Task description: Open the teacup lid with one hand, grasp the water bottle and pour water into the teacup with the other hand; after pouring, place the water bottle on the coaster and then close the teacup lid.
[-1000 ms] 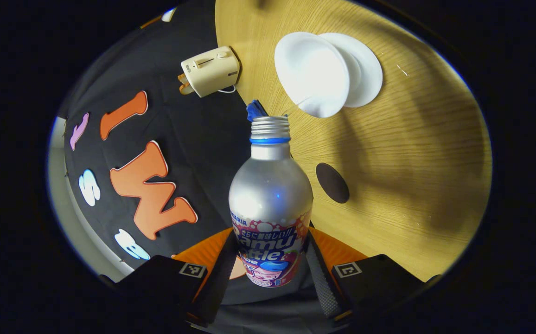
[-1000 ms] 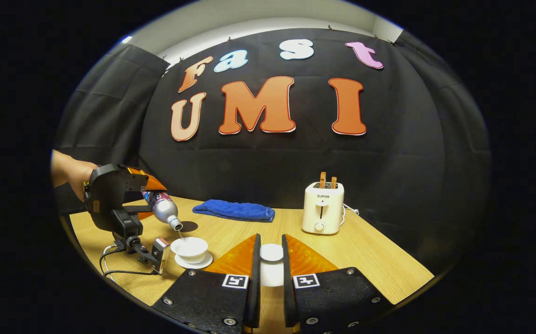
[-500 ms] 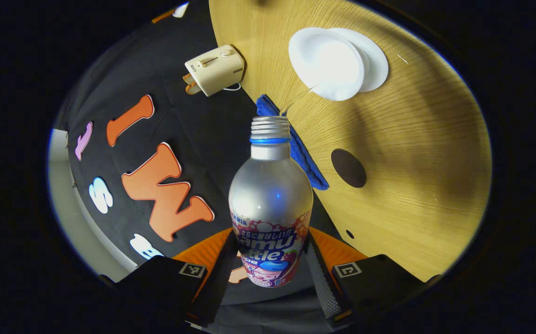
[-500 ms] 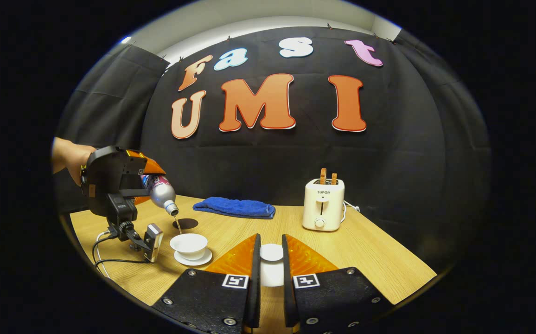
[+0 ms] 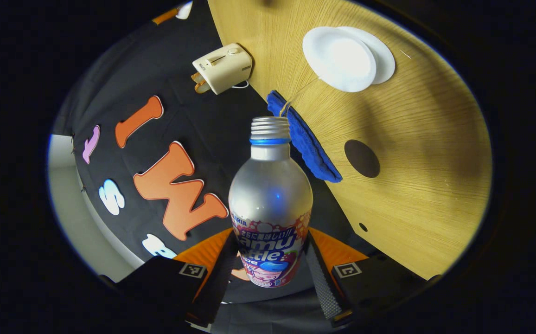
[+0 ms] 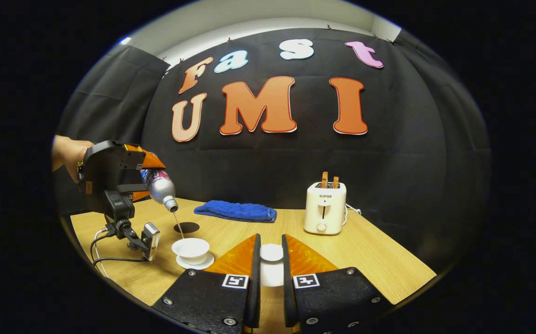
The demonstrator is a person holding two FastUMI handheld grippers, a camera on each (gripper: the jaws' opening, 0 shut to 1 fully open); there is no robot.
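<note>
My left gripper [image 5: 270, 273] is shut on a silver water bottle [image 5: 270, 199] with a colourful label, tipped mouth-down. A thin stream of water runs from its mouth into the open white teacup [image 5: 340, 58] on its saucer. In the right gripper view the left gripper [image 6: 110, 178] holds the bottle [image 6: 159, 188] high over the teacup [image 6: 190, 248]. My right gripper [image 6: 270, 266] is shut on the white teacup lid [image 6: 271, 254], held above the table. A dark round coaster [image 5: 362, 158] lies on the table beyond the cup [image 6: 187, 227].
A folded blue cloth [image 6: 235, 211] lies at the back of the wooden table [image 6: 379, 264]. A cream toaster [image 6: 324, 208] with toast stands at the back right. A person's hand [image 6: 66, 155] holds the left gripper; cables [image 6: 105, 260] trail near the table's left edge.
The left gripper has risen with the bottle, so the cup looks smaller and farther. Water keeps streaming into the cup. The right gripper and lid have not moved.
</note>
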